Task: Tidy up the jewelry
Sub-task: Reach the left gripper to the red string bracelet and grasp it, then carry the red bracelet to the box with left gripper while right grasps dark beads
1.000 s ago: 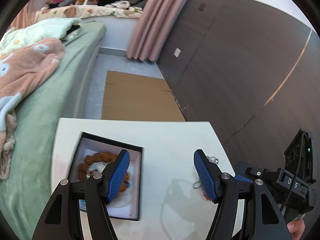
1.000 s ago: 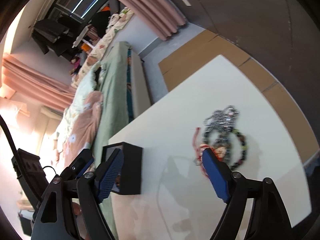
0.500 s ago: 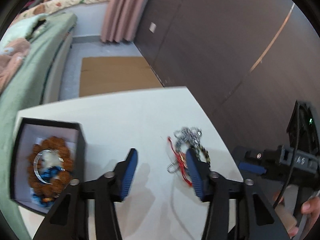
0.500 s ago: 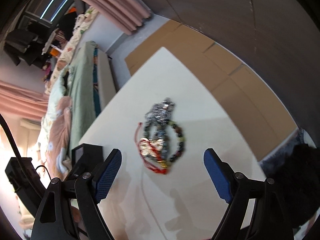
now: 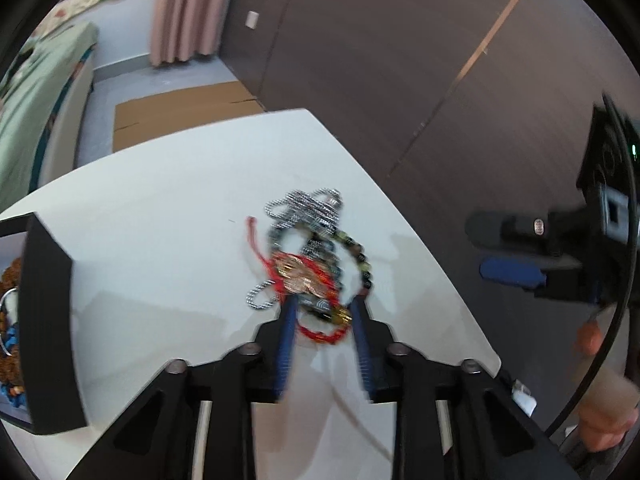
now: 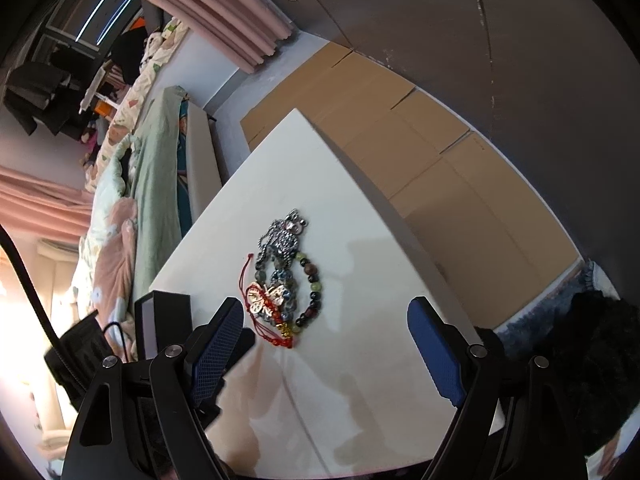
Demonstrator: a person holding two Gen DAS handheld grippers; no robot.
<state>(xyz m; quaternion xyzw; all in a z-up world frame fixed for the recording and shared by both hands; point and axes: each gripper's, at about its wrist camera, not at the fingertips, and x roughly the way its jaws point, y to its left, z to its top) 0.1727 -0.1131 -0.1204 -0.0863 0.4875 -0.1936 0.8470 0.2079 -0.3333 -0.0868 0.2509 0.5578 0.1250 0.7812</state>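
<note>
Black left tool (image 5: 324, 312), right tool (image 6: 326, 344), blue ribbed pads (silver screws)

Left gripper (image 5: 323, 307): black two-finger frame with blue pads, pitched steeply downward; its jaws have just been closing and stand narrow. Right gripper (image 6: 326, 350): same build, pitched downward, jaws spread wide, nothing between the pads (image 6: 434, 354).
</note>
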